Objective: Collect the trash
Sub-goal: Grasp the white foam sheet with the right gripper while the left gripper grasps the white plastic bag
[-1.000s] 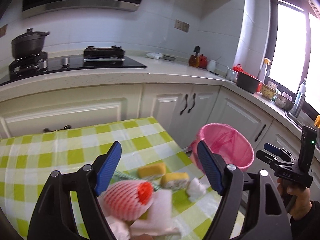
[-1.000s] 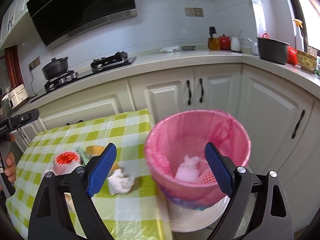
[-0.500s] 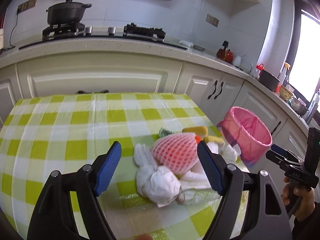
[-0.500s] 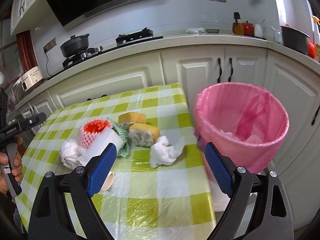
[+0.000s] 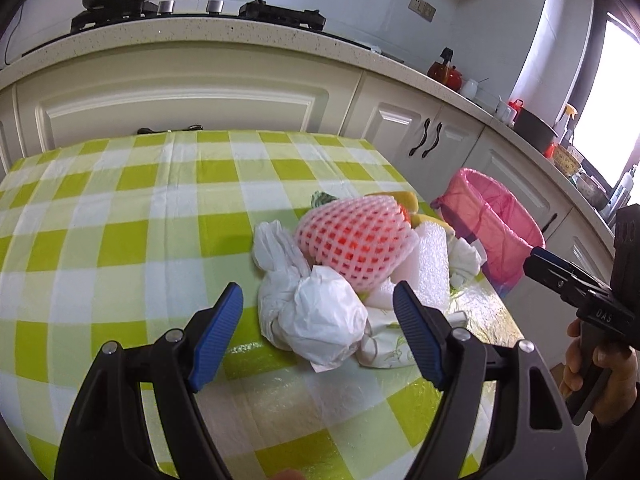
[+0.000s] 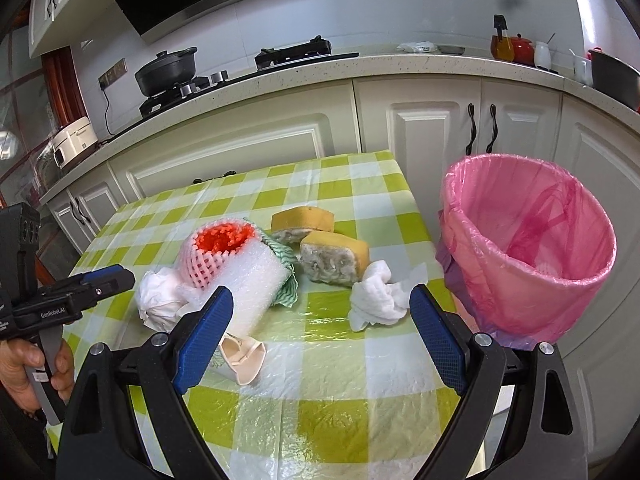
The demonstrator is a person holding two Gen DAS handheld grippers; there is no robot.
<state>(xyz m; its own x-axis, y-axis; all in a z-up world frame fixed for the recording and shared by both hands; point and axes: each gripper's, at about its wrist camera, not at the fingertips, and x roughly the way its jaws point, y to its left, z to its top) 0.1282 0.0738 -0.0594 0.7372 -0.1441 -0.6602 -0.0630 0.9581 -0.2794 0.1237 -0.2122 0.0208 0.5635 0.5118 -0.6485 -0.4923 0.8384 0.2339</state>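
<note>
On the left I saw my left gripper (image 5: pixel 318 340) with its jaws wide apart and nothing between them; it hung just above the desk (image 5: pixel 120 208) with the green and white check cloth. Directly in front of its blue pads lay a knotted white plastic bag (image 5: pixel 320 320), not touching them. Behind the bag, a pink foam fruit net (image 5: pixel 354 242) with something orange inside rested on the pile, and a white foam sheet (image 6: pixel 256 284) leaned against it. Further right, in the right wrist view, two yellow sponges (image 6: pixel 334 258) lay close together, and a crumpled white tissue (image 6: pixel 378 298) was just beside the nearer one. A small cream paper cup (image 6: pixel 240 356) lay on its side near the front edge. My right gripper (image 6: pixel 322 342) was also spread wide and empty, above the cloth near the tissue. At the far right, off the desk's edge, stood the bin with pink liner (image 6: pixel 528 248).
</note>
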